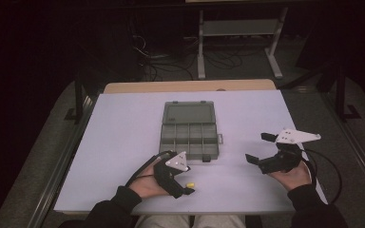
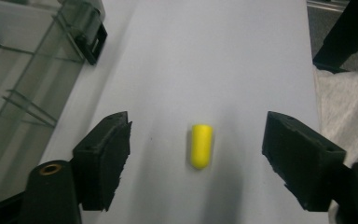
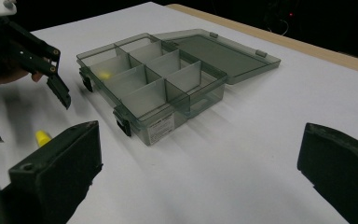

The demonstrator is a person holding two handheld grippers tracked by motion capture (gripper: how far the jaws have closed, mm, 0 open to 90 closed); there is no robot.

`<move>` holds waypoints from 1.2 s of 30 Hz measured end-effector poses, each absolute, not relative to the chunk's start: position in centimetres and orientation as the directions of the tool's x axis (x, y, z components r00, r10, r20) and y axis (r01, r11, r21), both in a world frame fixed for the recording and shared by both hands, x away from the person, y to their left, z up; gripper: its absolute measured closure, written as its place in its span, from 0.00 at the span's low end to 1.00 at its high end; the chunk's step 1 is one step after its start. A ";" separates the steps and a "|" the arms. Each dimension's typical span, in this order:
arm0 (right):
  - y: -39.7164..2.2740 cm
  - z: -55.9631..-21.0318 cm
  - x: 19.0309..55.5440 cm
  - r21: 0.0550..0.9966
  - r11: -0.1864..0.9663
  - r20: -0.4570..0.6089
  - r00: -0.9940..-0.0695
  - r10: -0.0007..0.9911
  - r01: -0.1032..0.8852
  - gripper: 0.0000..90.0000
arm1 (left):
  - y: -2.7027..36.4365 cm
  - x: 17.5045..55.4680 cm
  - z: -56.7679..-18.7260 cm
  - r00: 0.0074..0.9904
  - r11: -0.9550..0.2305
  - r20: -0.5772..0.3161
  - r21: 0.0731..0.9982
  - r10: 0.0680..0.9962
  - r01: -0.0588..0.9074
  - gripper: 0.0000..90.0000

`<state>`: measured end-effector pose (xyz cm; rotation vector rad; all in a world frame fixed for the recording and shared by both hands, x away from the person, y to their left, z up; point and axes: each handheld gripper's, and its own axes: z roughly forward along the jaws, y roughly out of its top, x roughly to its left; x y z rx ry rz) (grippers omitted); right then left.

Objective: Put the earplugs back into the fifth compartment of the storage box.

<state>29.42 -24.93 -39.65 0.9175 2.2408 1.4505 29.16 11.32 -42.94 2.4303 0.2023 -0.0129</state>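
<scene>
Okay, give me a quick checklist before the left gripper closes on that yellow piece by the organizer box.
1. Left gripper open, jaws wide apart: ok.
2. Yellow capsule-shaped piece lies between the jaws, roughly centred: ok.
3. Piece lies flat on the white table, touching nothing else: ok.
4. Organizer box lid open, compartments reachable: ok.
5. Right gripper open and apart from the box: ok.
6. Whether the jaws are low enough to grip the piece: cannot tell.

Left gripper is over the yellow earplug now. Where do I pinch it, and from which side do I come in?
Pinch the yellow earplug across its middle, coming straight down from above. It lies flat on the white table, its long axis running between the open jaws of the left gripper, so closing them should press its curved sides, not its ends.
</scene>
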 end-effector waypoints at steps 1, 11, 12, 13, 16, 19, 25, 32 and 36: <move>-24.9 -39.6 29.4 0.897 0.279 0.077 -0.744 0.664 0.342 0.00 | 11.3 29.2 -43.1 0.988 -0.751 -0.067 0.643 0.141 0.151 0.29; -24.9 -39.6 29.4 0.898 0.284 0.072 -0.748 0.660 0.336 0.00 | 11.3 29.2 -43.3 0.994 -0.751 -0.037 0.653 0.099 0.099 0.55; -24.9 -39.6 29.4 0.898 0.285 0.070 -0.749 0.659 0.335 0.00 | 11.3 29.2 -43.3 0.995 -0.753 -0.039 0.651 0.096 0.098 0.56; -24.9 -39.6 29.4 0.898 0.286 0.069 -0.749 0.659 0.334 0.00 | 11.2 29.2 -43.4 0.995 -0.753 -0.041 0.651 0.092 0.097 0.60; -24.9 -39.6 29.4 0.898 0.285 0.071 -0.748 0.659 0.336 0.00 | 11.2 29.2 -43.5 0.996 -0.760 -0.048 0.643 0.081 0.093 0.62; -24.9 -39.5 29.3 0.899 0.283 0.071 -0.748 0.660 0.335 0.00 | 11.2 29.4 -43.5 0.996 -0.760 -0.068 0.643 0.064 0.093 0.70; -25.0 -39.5 29.3 0.900 0.283 0.069 -0.749 0.659 0.331 0.00 | 11.0 29.5 -43.8 0.996 -0.775 -0.075 0.626 0.054 0.089 0.82; -25.0 -39.4 29.3 0.901 0.282 0.069 -0.750 0.658 0.331 0.00 | 11.1 29.8 -43.7 0.994 -0.776 -0.073 0.621 0.080 0.108 0.89; -25.0 -39.5 29.3 0.900 0.283 0.069 -0.749 0.659 0.332 0.00 | 11.2 29.8 -43.5 0.995 -0.774 -0.067 0.625 0.077 0.102 0.90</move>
